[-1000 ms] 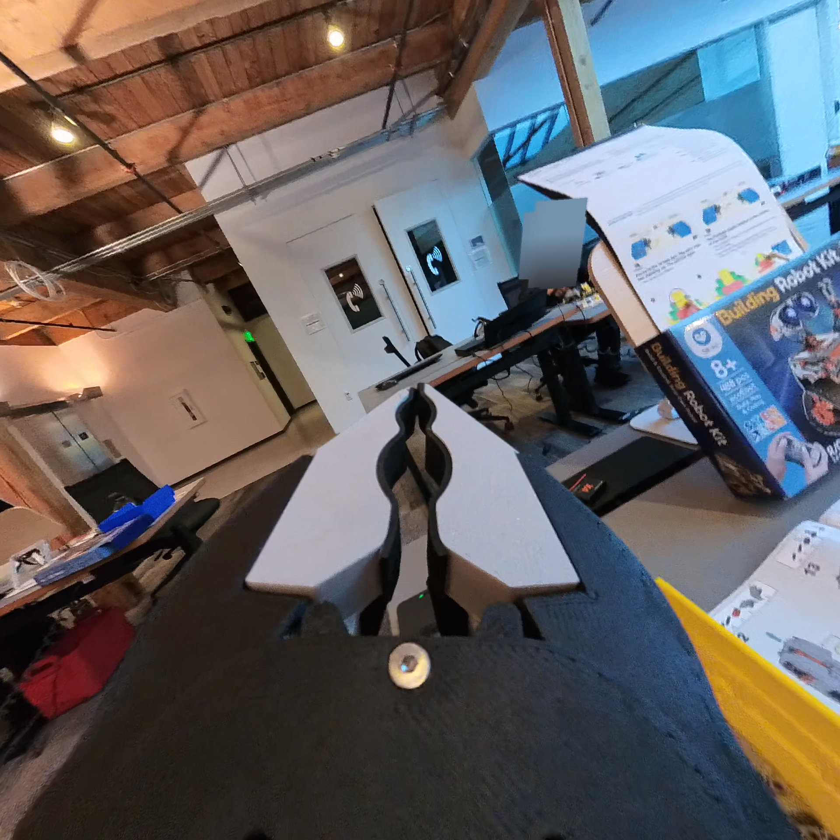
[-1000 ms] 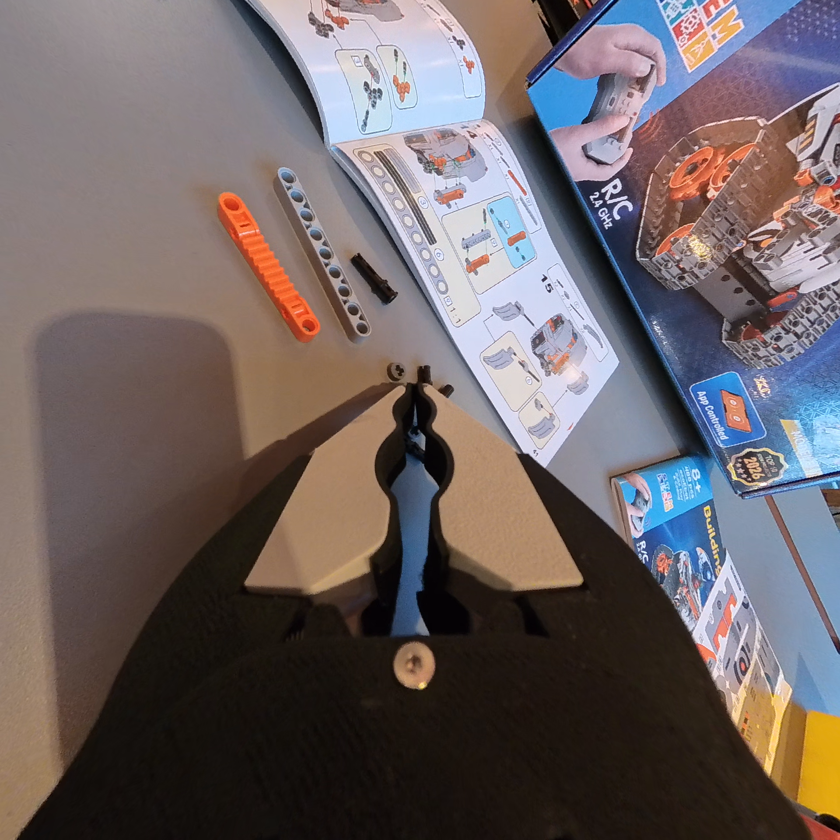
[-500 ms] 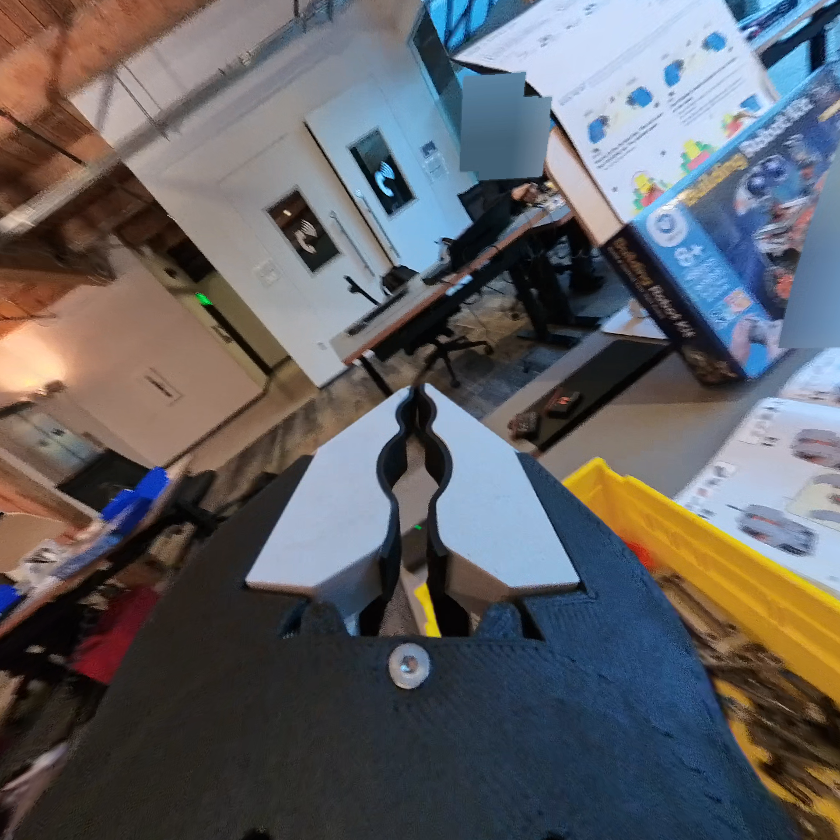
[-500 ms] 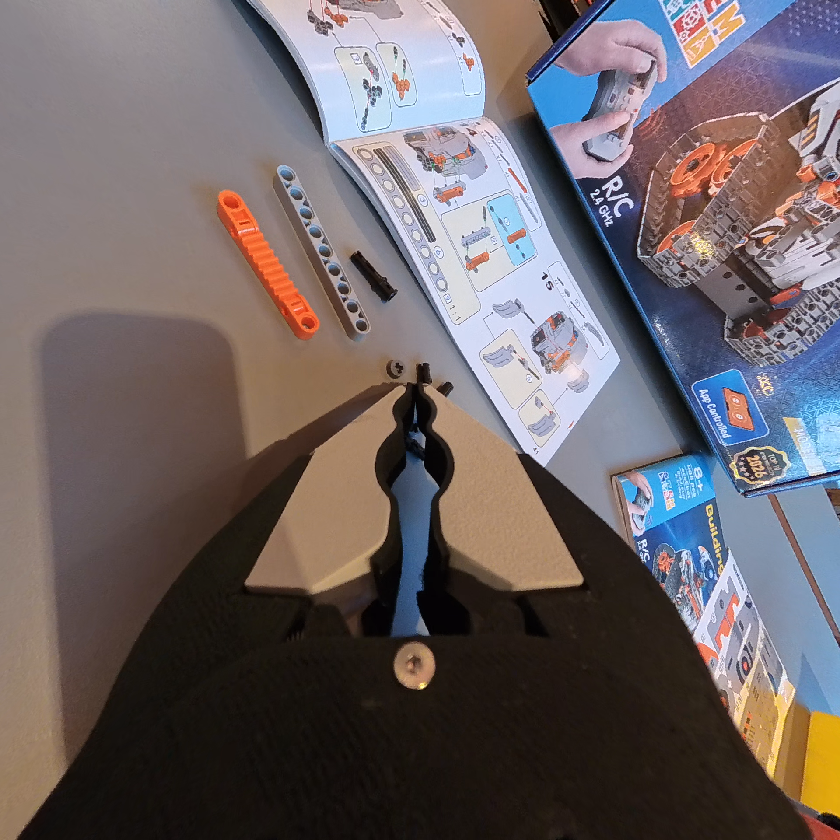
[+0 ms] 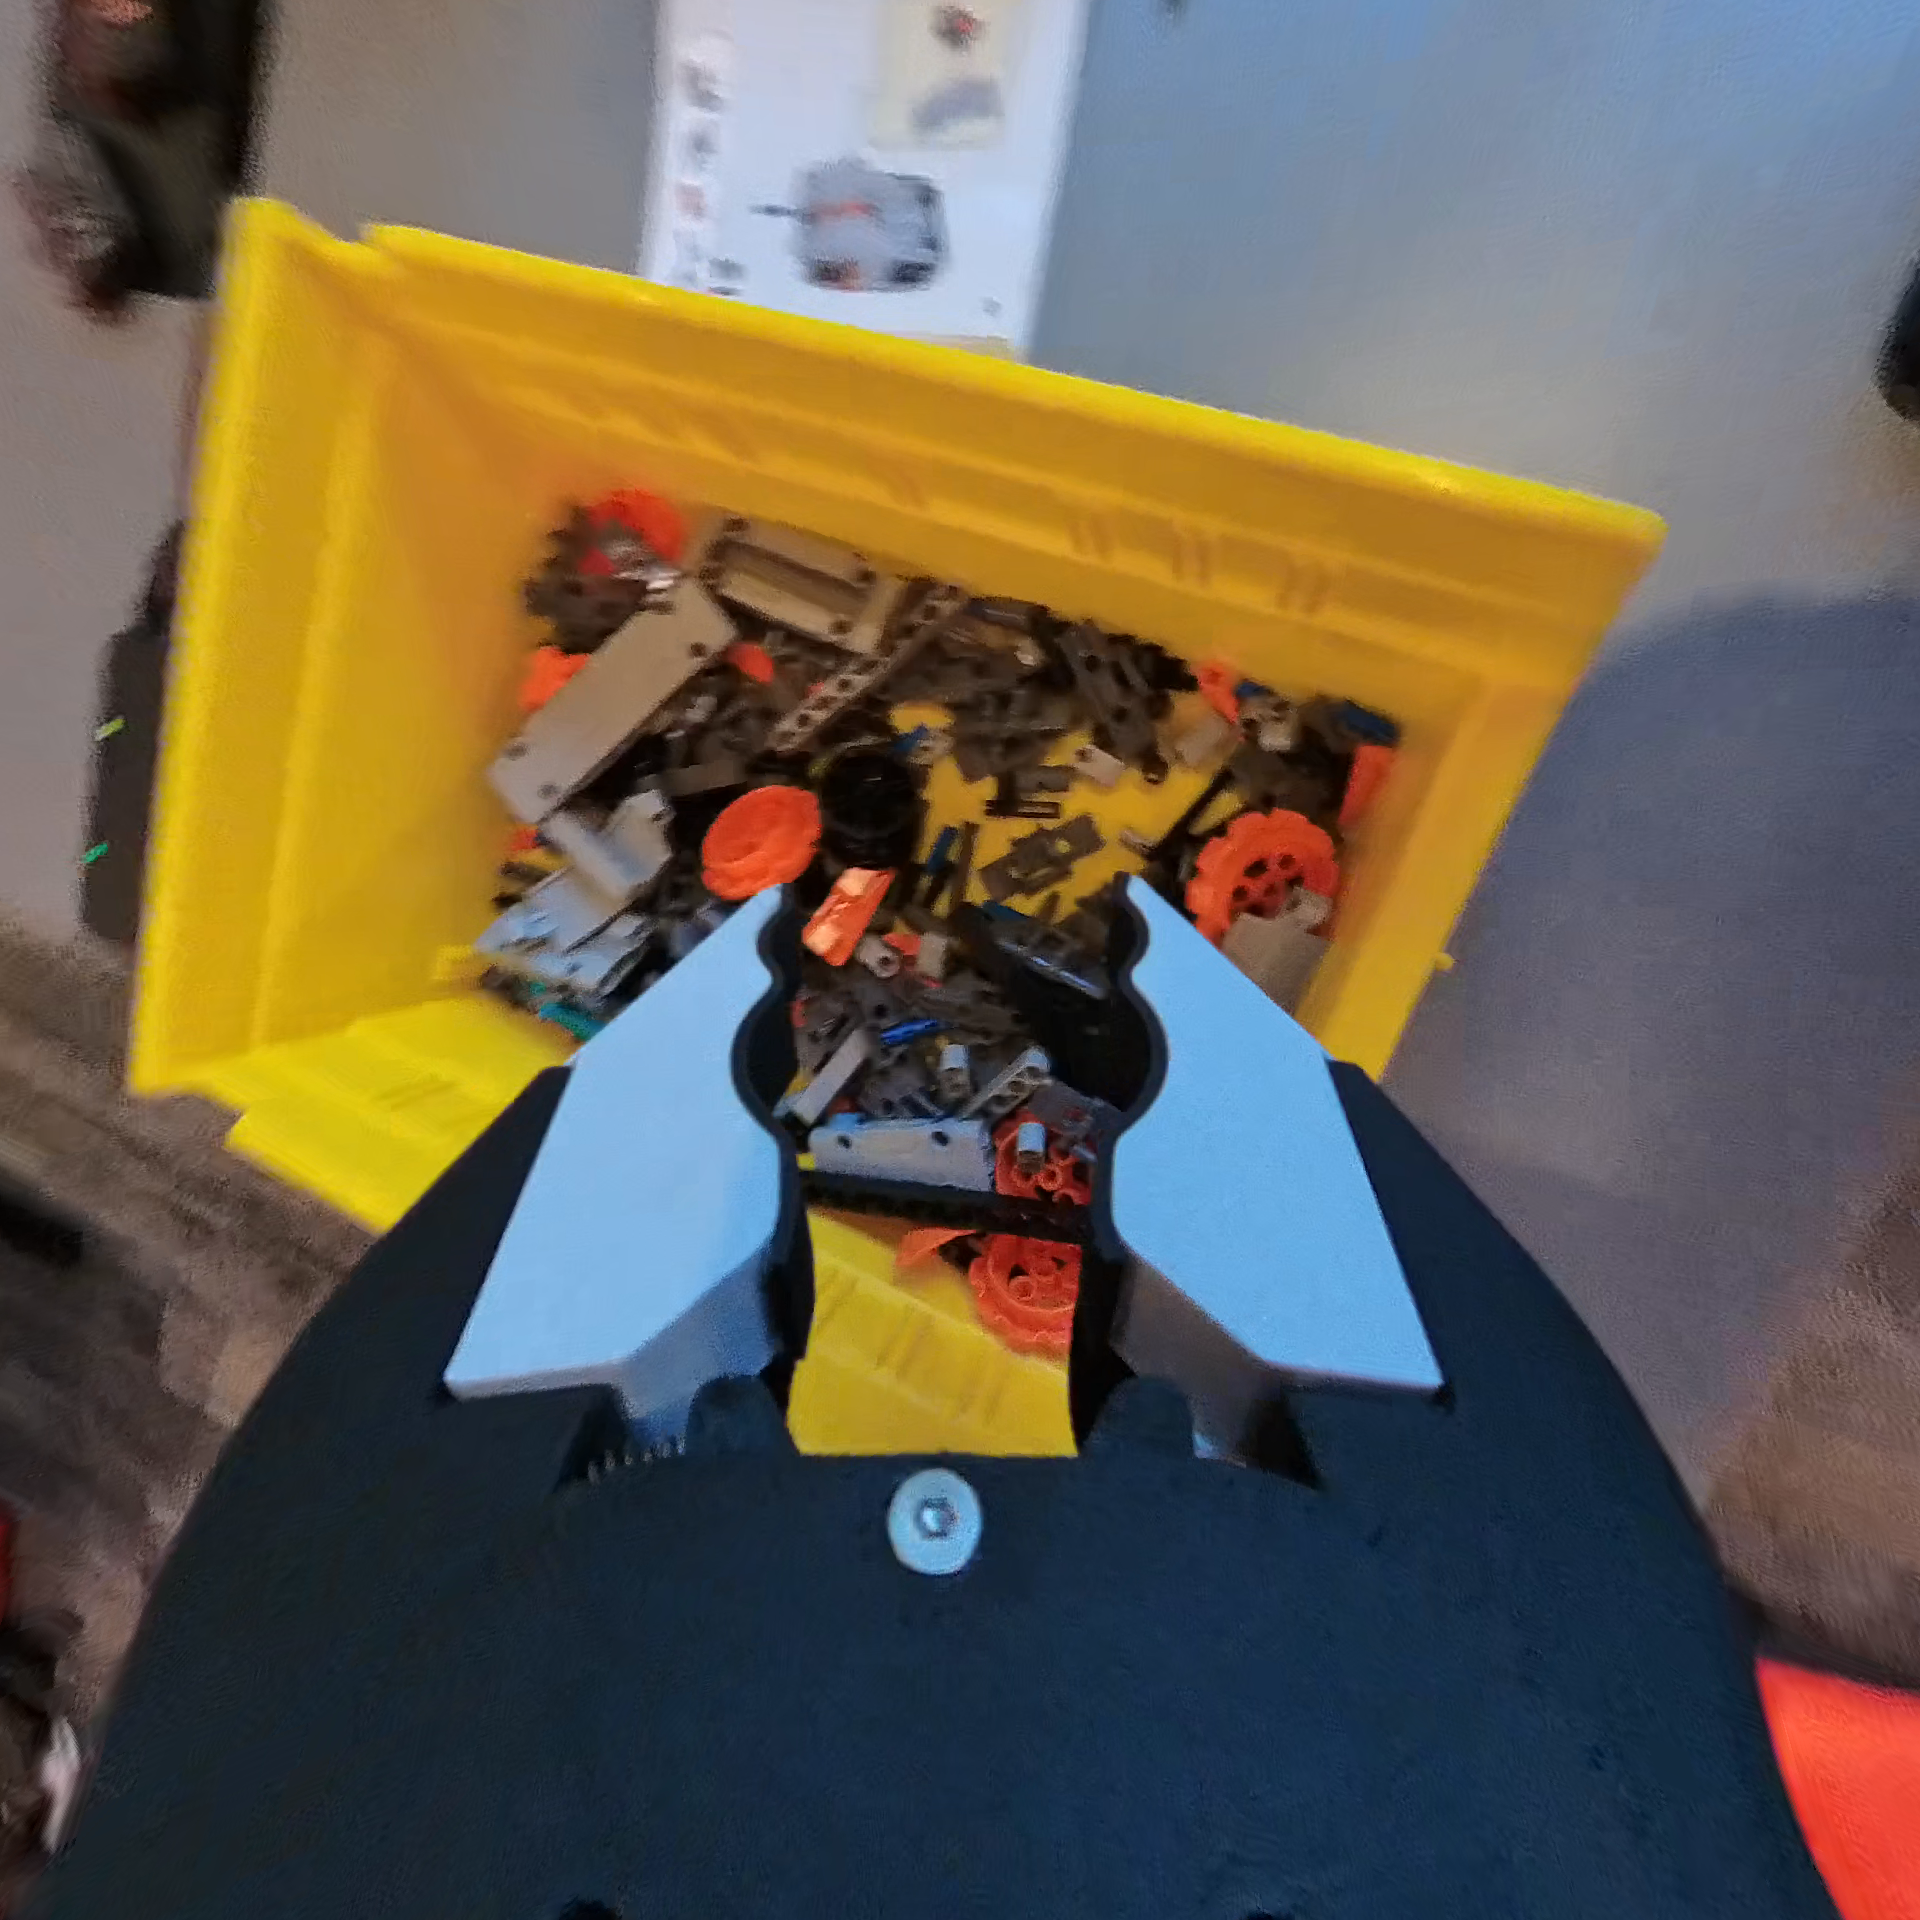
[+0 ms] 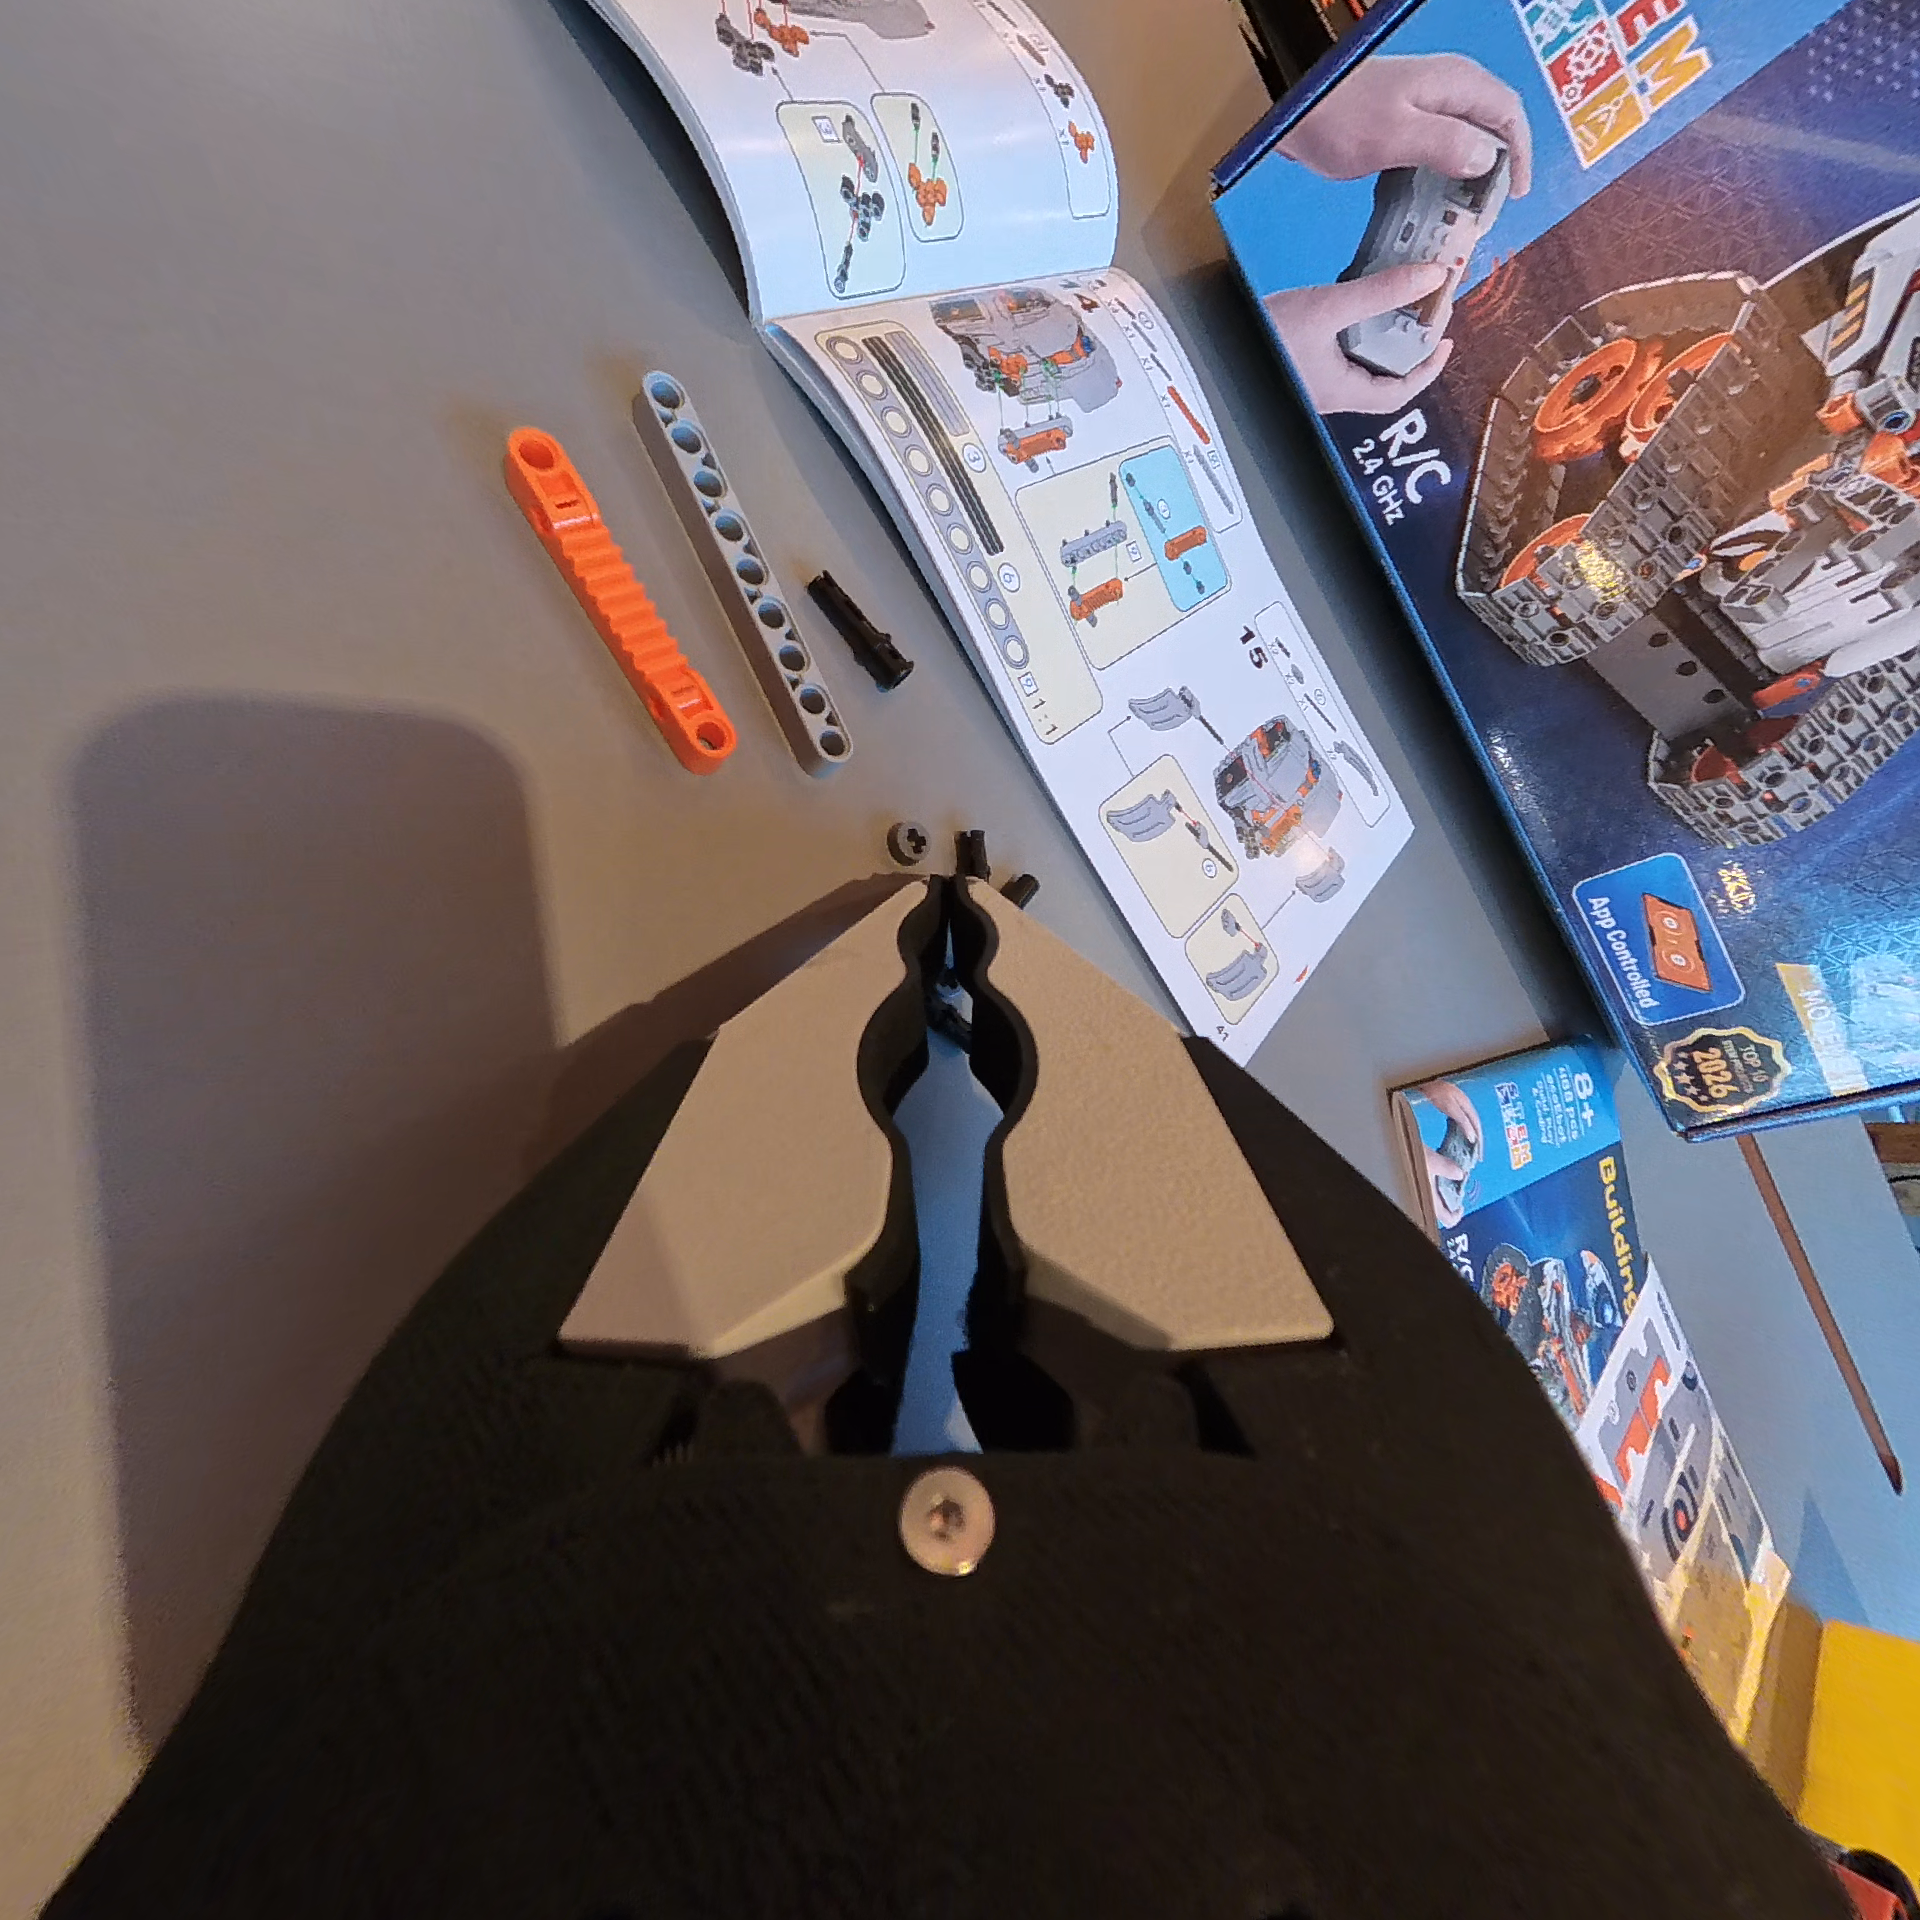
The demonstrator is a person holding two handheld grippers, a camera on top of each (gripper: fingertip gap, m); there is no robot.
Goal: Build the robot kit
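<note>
I am holding my left fingers spread wide and empty above the yellow bin, pointing down into its jumble of grey, black and orange building pieces. My right fingers are pressed nearly together just above the grey bench; a small dark bit shows in the gap between them, but I cannot tell whether I am gripping it. Right at their tips are lying a small grey bush and two short black pins, loose and apt to roll or skid if I am nudging them. Farther out, an orange toothed bar, a grey holed beam and another black pin are lying side by side, close beside the edge of the open instruction booklet. The open bench is to the left of the bar; to the right the booklet, the big blue box and a smaller booklet are crowding me. On the left, the bin walls are hemming me in, and the left view is blurring, so judging depth into the pile is risky: I could be snagging tangled pieces or knocking the rim.
</note>
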